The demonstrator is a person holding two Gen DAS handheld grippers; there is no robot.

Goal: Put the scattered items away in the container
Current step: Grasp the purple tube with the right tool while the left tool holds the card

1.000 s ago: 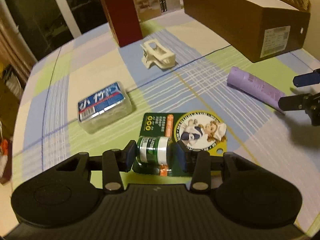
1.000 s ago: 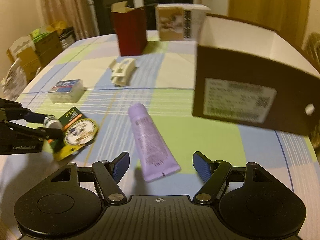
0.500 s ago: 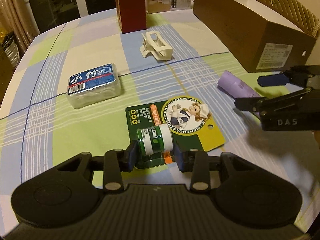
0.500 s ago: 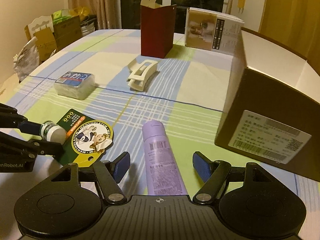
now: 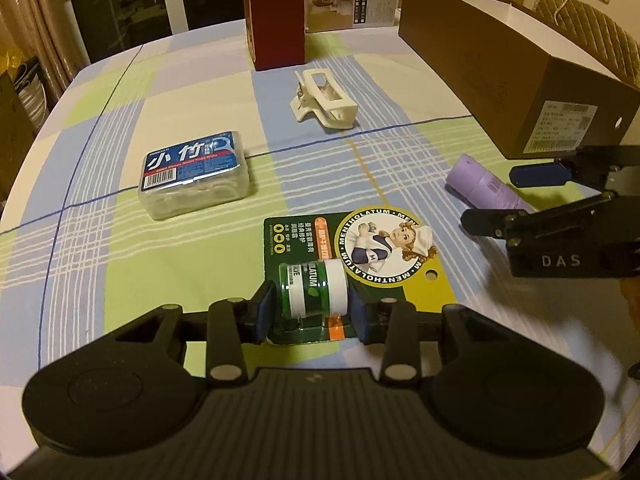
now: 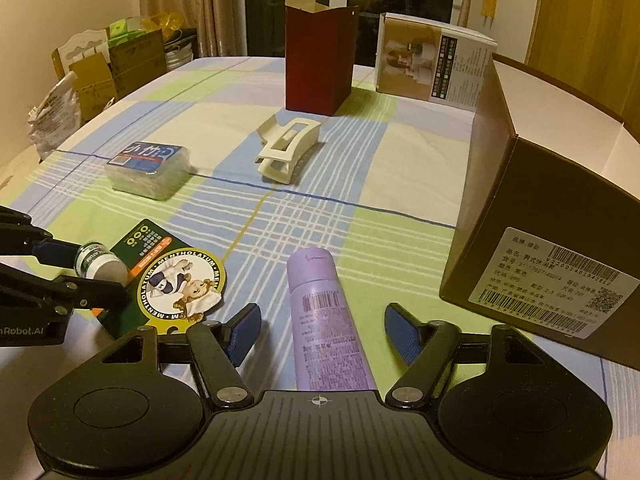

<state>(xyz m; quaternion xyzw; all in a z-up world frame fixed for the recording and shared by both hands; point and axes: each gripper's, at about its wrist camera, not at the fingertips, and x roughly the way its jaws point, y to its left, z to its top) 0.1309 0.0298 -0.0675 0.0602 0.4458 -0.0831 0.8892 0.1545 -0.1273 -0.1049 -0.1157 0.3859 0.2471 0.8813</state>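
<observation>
The right gripper (image 6: 320,334), jaws closing but not yet touching, straddles the soft purple tube (image 6: 326,320) beside the brown box (image 6: 520,216); best pinched mid-body.

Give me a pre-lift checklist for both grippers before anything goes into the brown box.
1. Left gripper pads pressing the green lip-balm tube on its yellow-green card: ok.
2. Right gripper straddling the purple squeeze tube: ok.
3. Right pads on that tube: not ok; jaws have just been closing, gaps remain on both sides.
4. Brown cardboard box open on top: ok.
5. Box contents: cannot tell, only a white inner wall shows.
6. Cream plastic hair claw and clear floss-pick case with blue label clear of both grippers: ok.
</observation>
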